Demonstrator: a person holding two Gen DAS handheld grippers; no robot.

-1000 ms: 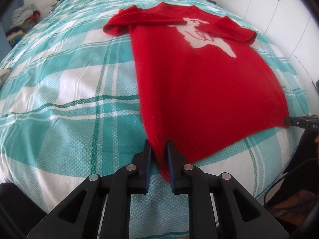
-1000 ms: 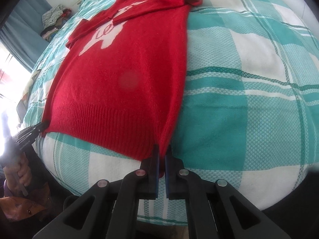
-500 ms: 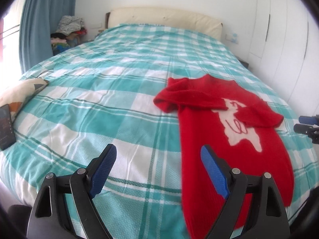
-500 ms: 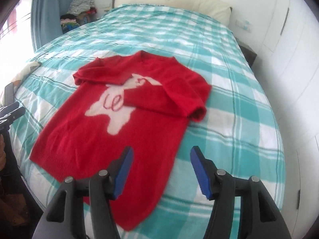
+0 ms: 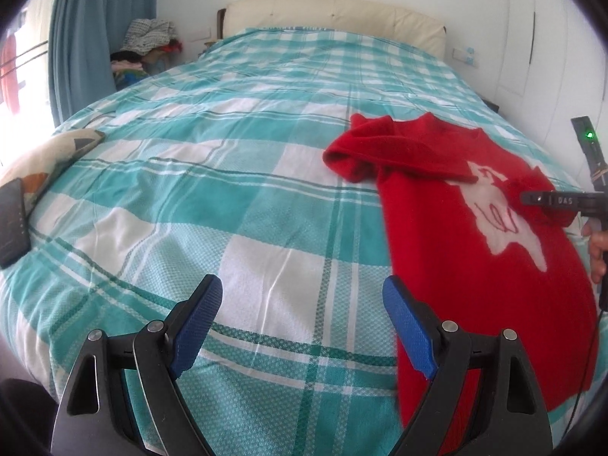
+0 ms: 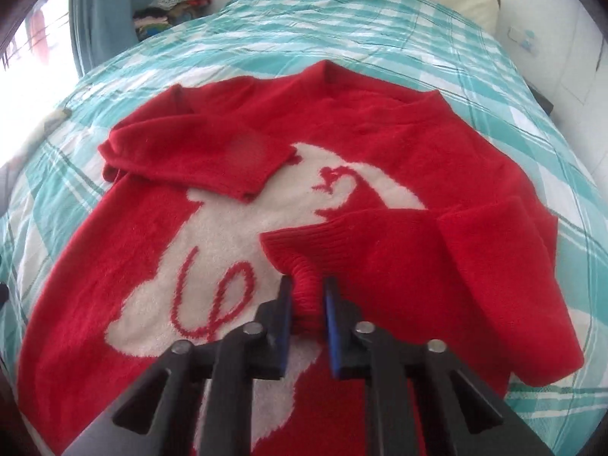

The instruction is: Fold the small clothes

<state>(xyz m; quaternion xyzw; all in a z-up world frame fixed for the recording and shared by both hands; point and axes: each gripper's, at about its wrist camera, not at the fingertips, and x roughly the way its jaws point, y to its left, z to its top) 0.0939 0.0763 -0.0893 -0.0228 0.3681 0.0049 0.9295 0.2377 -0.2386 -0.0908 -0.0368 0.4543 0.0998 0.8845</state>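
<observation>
A red sweater (image 6: 380,152) with a white animal figure lies face up on the bed; it also shows in the left wrist view (image 5: 475,250) at the right. Both sleeves are folded in over the chest. My right gripper (image 6: 307,288) is shut on the ribbed cuff (image 6: 300,254) of the right-hand sleeve, over the white figure. Its fingers also show in the left wrist view (image 5: 547,200). My left gripper (image 5: 300,296) is open and empty, above bare bedspread to the left of the sweater.
The bed has a teal and white plaid cover (image 5: 228,190) and a cream headboard (image 5: 334,15). A pillow (image 5: 41,159) and a dark phone (image 5: 13,224) lie at the left edge. A clothes pile (image 5: 148,38) and blue curtain (image 5: 95,30) stand beyond. White wardrobes (image 5: 551,38) stand at the right.
Both grippers let go of the sweater's hem and opened. The right one then moved forward and shut on the sleeve cuff. The left one has stayed open, nearer the bed.
</observation>
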